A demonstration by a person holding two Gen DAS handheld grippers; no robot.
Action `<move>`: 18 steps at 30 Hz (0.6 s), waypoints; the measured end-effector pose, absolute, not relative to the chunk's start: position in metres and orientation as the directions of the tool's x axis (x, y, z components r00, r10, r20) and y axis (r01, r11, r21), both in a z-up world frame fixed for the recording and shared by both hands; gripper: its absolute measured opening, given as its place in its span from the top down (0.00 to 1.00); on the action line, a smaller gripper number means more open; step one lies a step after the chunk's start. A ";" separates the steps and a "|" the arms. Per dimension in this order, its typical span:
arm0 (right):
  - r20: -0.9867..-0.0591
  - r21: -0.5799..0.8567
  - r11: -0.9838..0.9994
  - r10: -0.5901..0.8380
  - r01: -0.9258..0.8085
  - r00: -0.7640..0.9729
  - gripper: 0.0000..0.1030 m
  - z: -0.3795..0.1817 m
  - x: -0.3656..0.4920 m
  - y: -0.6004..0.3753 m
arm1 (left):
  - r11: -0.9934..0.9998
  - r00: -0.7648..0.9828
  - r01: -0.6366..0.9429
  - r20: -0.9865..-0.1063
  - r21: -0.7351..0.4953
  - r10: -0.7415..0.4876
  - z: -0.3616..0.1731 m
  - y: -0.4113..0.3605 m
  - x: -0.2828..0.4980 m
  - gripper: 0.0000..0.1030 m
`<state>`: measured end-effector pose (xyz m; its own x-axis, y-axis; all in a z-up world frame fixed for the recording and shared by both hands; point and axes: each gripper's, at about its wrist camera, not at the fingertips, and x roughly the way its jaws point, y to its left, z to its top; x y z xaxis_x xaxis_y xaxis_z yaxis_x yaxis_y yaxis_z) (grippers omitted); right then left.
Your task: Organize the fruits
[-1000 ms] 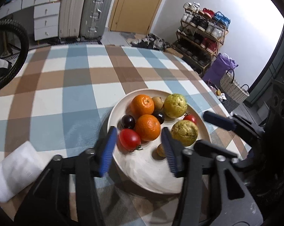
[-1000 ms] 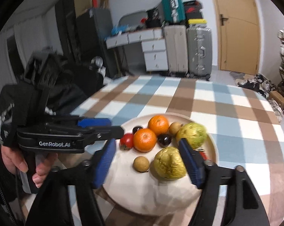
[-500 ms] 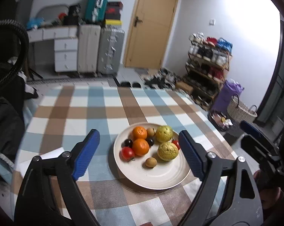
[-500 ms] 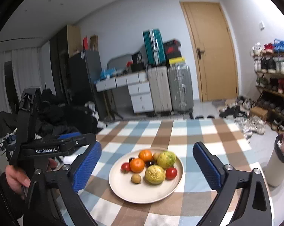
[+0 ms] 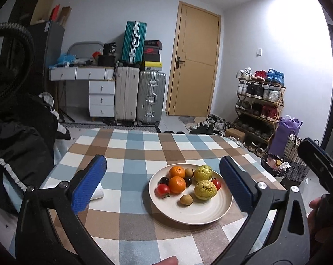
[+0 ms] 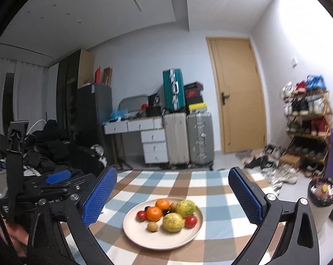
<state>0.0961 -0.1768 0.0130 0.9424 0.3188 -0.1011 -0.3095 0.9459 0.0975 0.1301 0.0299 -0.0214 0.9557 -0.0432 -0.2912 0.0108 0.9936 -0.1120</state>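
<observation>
Cream plate (image 5: 212, 215) of fruit sits beyond left tongs (image 5: 164, 184) and right tongs (image 6: 173, 195), both spread apart.

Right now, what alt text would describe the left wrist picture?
A white plate of fruit sits on a checked tablecloth, framed by the open left gripper and its blue pads. Behind stand suitcases, a wooden door and a shoe rack.

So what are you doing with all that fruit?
A person holds a left gripper and a right gripper, both open, above a checkered table. Neither holds anything. All the fruit sits on a plate: two oranges, two tomatoes, two bumpy yellow-green fruits and some small ones.
</observation>
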 end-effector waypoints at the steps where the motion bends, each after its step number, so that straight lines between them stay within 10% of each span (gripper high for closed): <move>1: -0.085 0.086 0.949 0.309 -0.302 0.947 0.00 0.011 0.092 -0.177 | 0.994 0.959 0.010 -0.282 -0.106 -0.040 -0.021 0.030 0.129 0.01; 18: -0.171 -0.036 0.969 0.236 -0.246 0.956 0.00 -0.043 0.106 -0.163 | 0.997 0.959 -0.046 -0.283 -0.054 0.028 -0.083 0.044 0.127 0.01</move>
<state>0.1061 -0.1627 -0.0433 0.9565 0.2365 -0.1711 -0.2460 0.9686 -0.0365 0.1272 0.0443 -0.0831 0.9586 0.0283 -0.2834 -0.0455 0.9975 -0.0544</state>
